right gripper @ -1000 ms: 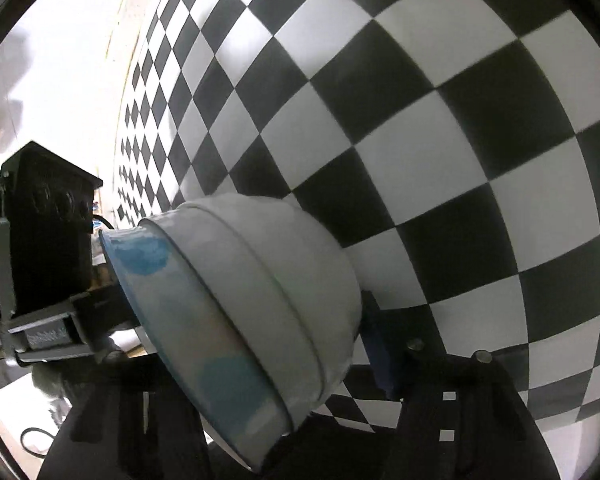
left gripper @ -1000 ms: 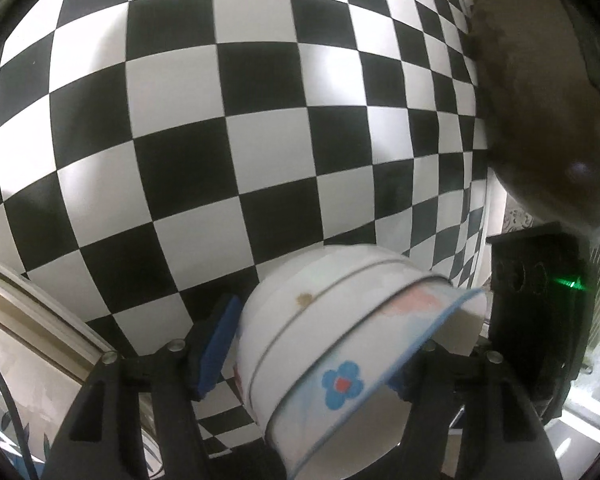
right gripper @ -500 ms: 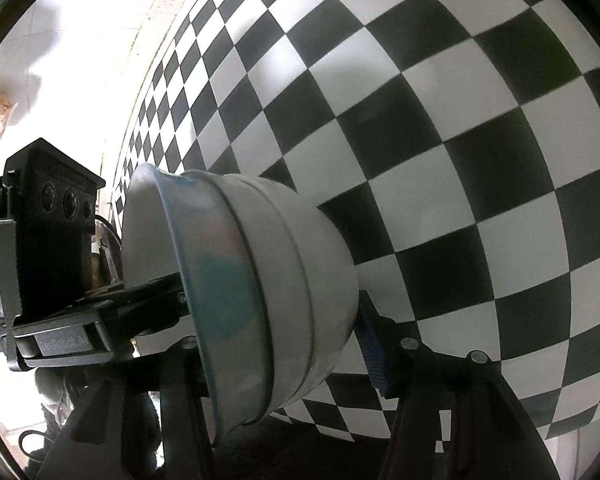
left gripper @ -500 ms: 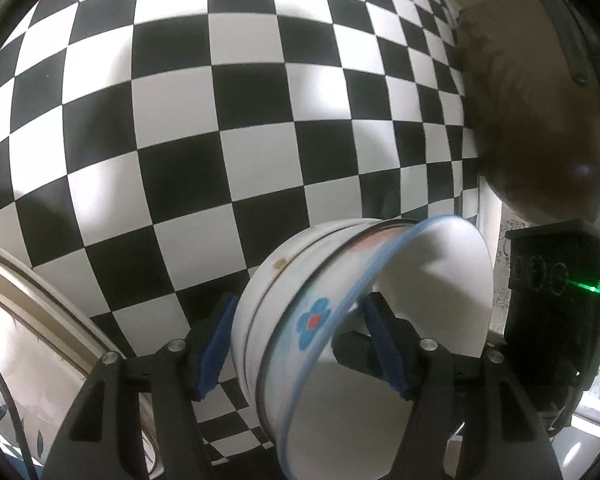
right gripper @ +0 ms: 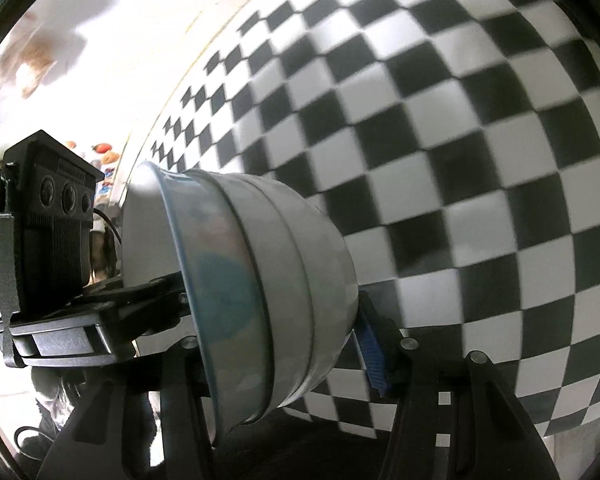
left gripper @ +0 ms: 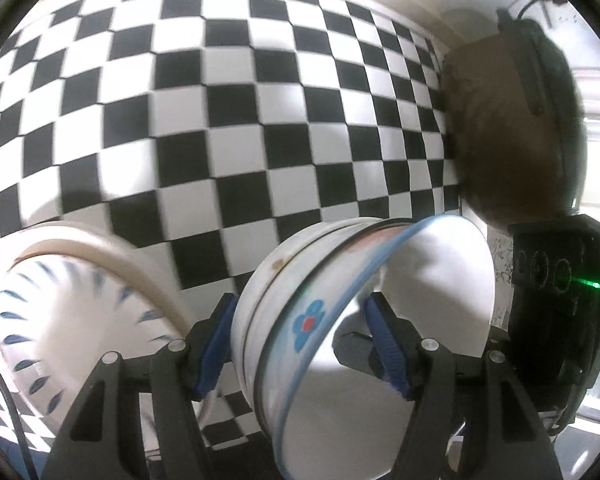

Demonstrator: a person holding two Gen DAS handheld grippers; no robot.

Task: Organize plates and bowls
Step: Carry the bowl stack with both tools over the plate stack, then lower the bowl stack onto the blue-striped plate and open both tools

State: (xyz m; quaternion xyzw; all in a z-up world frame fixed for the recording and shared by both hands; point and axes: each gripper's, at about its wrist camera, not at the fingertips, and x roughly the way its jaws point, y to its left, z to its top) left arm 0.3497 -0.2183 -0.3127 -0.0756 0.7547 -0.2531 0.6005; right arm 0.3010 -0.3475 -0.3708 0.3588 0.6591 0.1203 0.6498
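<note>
Left wrist view: the left gripper (left gripper: 300, 344) is clamped across the wall of a stack of nested white bowls (left gripper: 284, 308), one blue pad on the outside and the other inside the rim. The innermost bowl carries a blue rim line and a small blue flower with a red centre. The stack is tipped on its side and held clear of the black-and-white checkered tablecloth (left gripper: 228, 128). At lower left a wider bowl with blue dashes (left gripper: 64, 320) sits on the cloth, just beside the gripper's left finger. At right the other gripper's black body shows, with a green light, and behind it a brown rounded object (left gripper: 512, 128) that is too blurred to name.

Right wrist view: the right gripper (right gripper: 276, 340) grips the same bowl stack (right gripper: 268, 280) from the opposite side, its blue pad against the outer wall and its other finger inside the rim. The left gripper's black housing (right gripper: 44, 220) shows beyond the rim. The checkered cloth (right gripper: 440, 140) lies below.

The step in hand appears to be carrying the stack, held by both grippers, toward its place. The next move calls for levelling the bowls so they do not slide apart, then lowering them, perhaps into the dashed bowl.
</note>
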